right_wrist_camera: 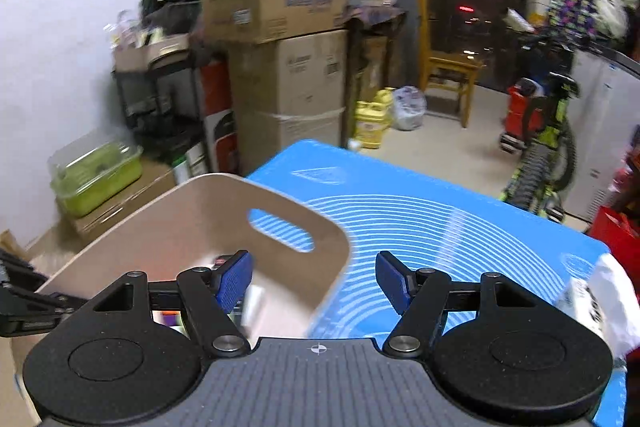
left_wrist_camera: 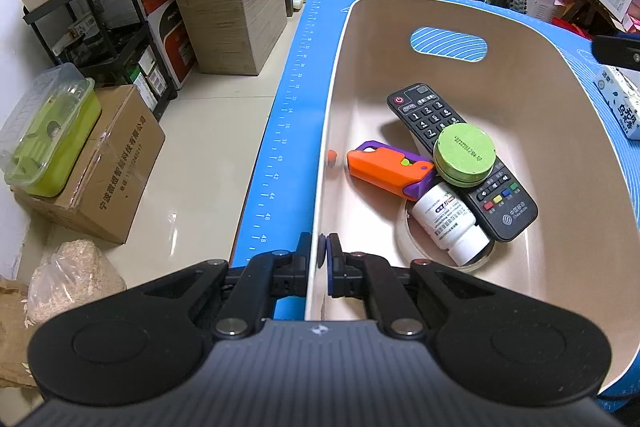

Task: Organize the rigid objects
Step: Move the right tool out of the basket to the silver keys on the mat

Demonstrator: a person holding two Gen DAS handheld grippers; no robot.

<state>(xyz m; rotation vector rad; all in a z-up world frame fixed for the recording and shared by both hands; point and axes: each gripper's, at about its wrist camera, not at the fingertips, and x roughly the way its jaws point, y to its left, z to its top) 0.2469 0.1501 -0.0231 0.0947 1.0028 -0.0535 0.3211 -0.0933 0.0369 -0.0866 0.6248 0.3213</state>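
Beige bin (left_wrist_camera: pixel 560 155) on blue mat (left_wrist_camera: pixel 292 115), taken as landmark. Left gripper (left_wrist_camera: pixel 319 251) clamped on near-left wall of bin, pads pressed tight to either side of rim. Inside bin, toward near end: black remote (left_wrist_camera: pixel 508 211), green round tin (left_wrist_camera: pixel 464 151) atop remote, orange-and-purple toy (left_wrist_camera: pixel 384 169) left of tin, white bottle (left_wrist_camera: pixel 448 223) beside remote. Right gripper (right_wrist_camera: pixel 314 283) above right rim of bin, fingers spread wide, nothing between. White packet (left_wrist_camera: pixel 618 103) on mat, right of bin.
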